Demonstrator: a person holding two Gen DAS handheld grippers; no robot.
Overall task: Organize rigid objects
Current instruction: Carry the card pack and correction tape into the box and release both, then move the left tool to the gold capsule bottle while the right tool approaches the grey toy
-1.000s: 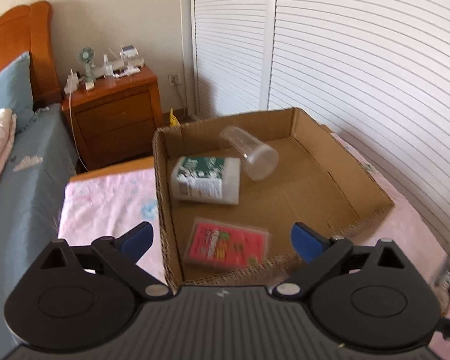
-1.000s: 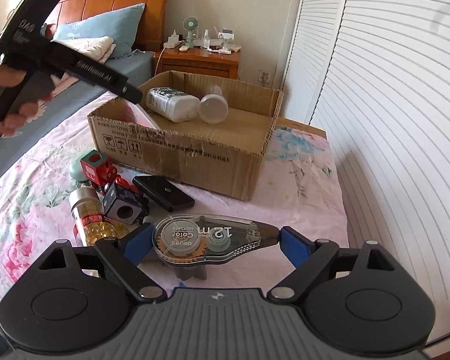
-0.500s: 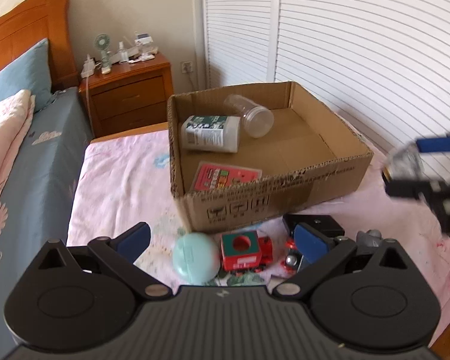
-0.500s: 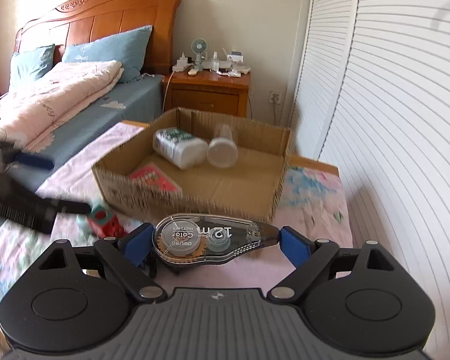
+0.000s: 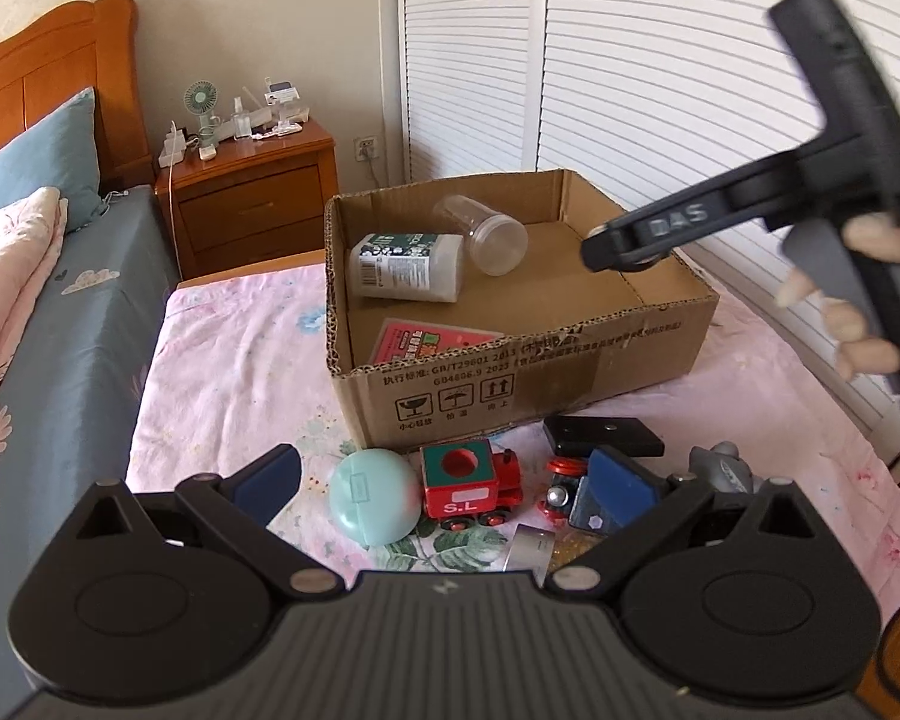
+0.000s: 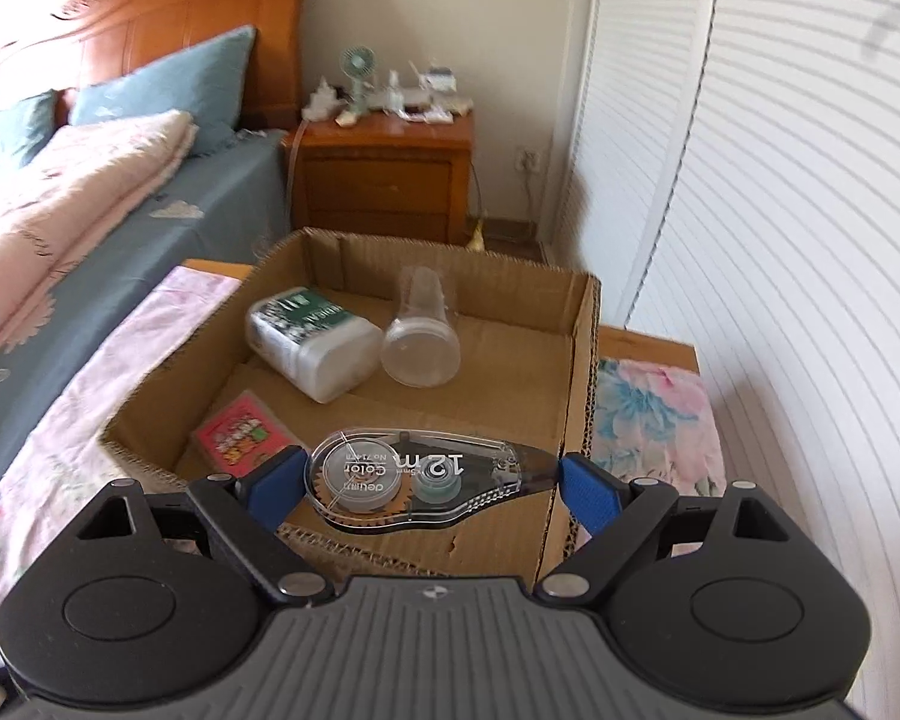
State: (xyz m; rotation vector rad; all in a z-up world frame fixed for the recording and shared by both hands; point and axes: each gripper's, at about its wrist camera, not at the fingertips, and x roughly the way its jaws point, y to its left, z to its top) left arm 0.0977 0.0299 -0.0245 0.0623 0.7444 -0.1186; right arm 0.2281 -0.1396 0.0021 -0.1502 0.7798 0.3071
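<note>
My right gripper [image 6: 429, 474] is shut on a clear tape dispenser [image 6: 420, 477] and holds it over the near right part of the cardboard box [image 6: 579, 372]. In the box lie a white bottle with a green label [image 6: 312, 342], a clear jar [image 6: 423, 339] and a red card pack [image 6: 243, 438]. My left gripper [image 5: 444, 477] is open and empty above loose items on the pink cloth: a mint round case [image 5: 375, 498], a red toy train [image 5: 468, 483], a black flat block [image 5: 603, 435] and a grey figure [image 5: 720, 468]. The right gripper's body [image 5: 768, 204] shows over the box.
The box [image 5: 540, 384] stands on a pink floral cloth [image 5: 234, 378] beside a bed with blue sheet [image 5: 60, 324]. A wooden nightstand [image 5: 252, 192] with a small fan stands behind. White louvred doors [image 5: 630, 72] run along the right.
My right gripper has carried the tape dispenser forward and up, from above the loose items to over the box. My left gripper has pulled back from the box to above the loose items.
</note>
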